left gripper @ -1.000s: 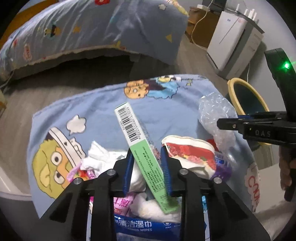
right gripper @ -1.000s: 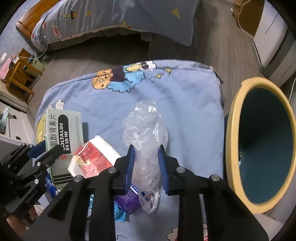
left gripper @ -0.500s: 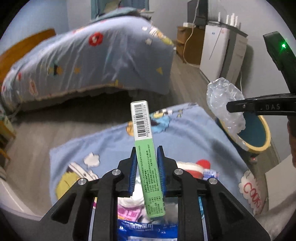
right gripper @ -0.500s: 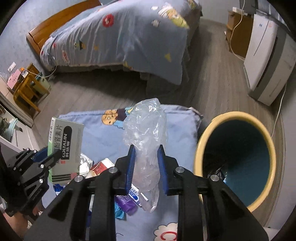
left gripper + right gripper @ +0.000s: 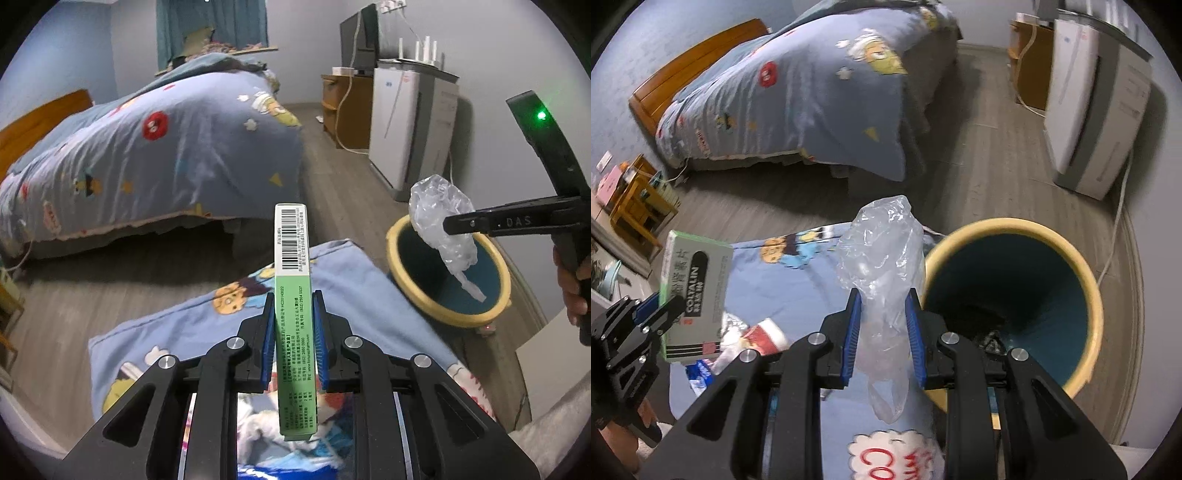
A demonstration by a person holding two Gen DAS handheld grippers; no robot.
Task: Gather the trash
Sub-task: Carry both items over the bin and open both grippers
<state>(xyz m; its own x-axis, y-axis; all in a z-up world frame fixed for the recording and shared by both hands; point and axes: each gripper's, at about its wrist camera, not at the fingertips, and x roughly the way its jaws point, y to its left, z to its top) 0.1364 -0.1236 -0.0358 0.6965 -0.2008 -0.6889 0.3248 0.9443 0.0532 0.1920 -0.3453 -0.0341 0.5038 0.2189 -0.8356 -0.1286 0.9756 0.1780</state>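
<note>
Left gripper (image 5: 293,339) fingers pinching green box (image 5: 294,314), upright above blanket (image 5: 369,288); right gripper (image 5: 882,332) clamping plastic bag (image 5: 882,266) beside bin (image 5: 1097,306). Carry each fully over rim before releasing; avoid collision.

beyond the fingers, a bed (image 5: 155,155) with a cartoon-print quilt (image 5: 798,96) fills the far left; a white appliance (image 5: 410,129) and wooden cabinet (image 5: 345,107) stand far right, on grey plank floor (image 5: 979,155).
</note>
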